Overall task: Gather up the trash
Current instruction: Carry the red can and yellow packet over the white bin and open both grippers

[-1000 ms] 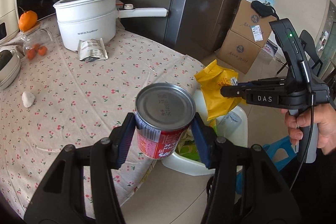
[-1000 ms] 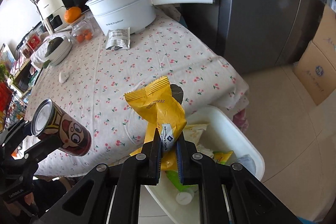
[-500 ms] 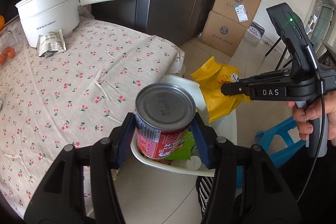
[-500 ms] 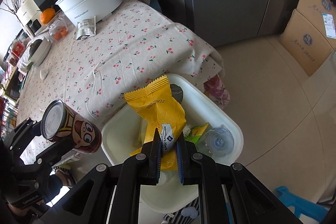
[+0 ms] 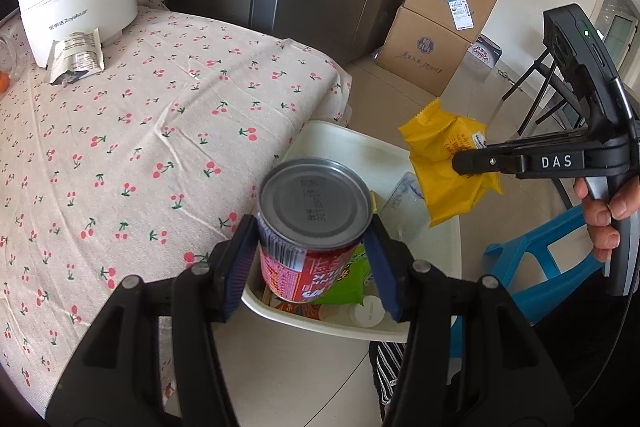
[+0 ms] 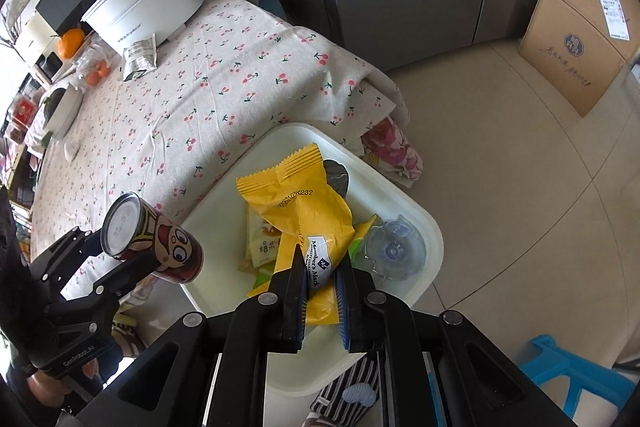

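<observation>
Jaws around can [image 5: 312,223], wrapper [image 6: 308,223]

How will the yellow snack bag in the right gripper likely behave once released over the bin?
The yellow snack bag looks crinkled and limp beyond the right gripper, so it is probably floppy and light. Held over the white trash bin, it should drop softly, perhaps flutter, and settle on the wrappers inside.
</observation>
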The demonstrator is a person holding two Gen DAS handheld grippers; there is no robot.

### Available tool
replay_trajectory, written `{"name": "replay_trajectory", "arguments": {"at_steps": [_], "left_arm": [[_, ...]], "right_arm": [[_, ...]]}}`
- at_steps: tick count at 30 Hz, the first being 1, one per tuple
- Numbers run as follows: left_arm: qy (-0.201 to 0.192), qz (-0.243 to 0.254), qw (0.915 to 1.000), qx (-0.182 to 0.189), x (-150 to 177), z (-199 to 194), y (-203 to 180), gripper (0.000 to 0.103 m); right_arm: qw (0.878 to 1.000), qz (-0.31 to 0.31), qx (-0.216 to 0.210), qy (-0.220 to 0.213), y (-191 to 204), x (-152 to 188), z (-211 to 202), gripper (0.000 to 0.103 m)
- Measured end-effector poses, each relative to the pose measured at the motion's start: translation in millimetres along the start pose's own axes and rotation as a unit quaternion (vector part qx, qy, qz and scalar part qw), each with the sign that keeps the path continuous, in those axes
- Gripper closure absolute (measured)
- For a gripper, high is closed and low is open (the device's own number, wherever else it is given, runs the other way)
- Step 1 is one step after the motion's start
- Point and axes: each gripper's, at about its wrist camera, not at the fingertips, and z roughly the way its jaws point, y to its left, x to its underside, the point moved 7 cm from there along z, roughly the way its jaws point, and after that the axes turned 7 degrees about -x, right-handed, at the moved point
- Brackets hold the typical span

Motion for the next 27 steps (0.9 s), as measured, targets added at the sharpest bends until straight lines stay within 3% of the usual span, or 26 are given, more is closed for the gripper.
{"name": "replay_trajectory", "arguments": {"at_steps": [16,17,20,27], "left_arm": [[0.023,0.009,0.9997,0.009,8.4,27.5,-4.8,0.047],[0.027,0.010,0.9995,0.012,8.7,29.2,-5.6,0.046],[0.029,0.005,0.9996,0.007,7.6,26.1,-4.3,0.027],[0.033,0.004,0.9989,-0.034,7.6,3.0,14.6,0.019]], "right_arm": [[1.000,-0.001,0.014,0.015,-3.9,4.9,8.9,0.090],[1.000,0.000,0.015,0.017,-4.6,5.4,9.9,0.090],[1.000,0.002,0.017,0.018,-5.8,6.4,10.3,0.090],[0.999,-0.006,0.019,0.025,-0.1,6.8,15.0,0.090]]}}
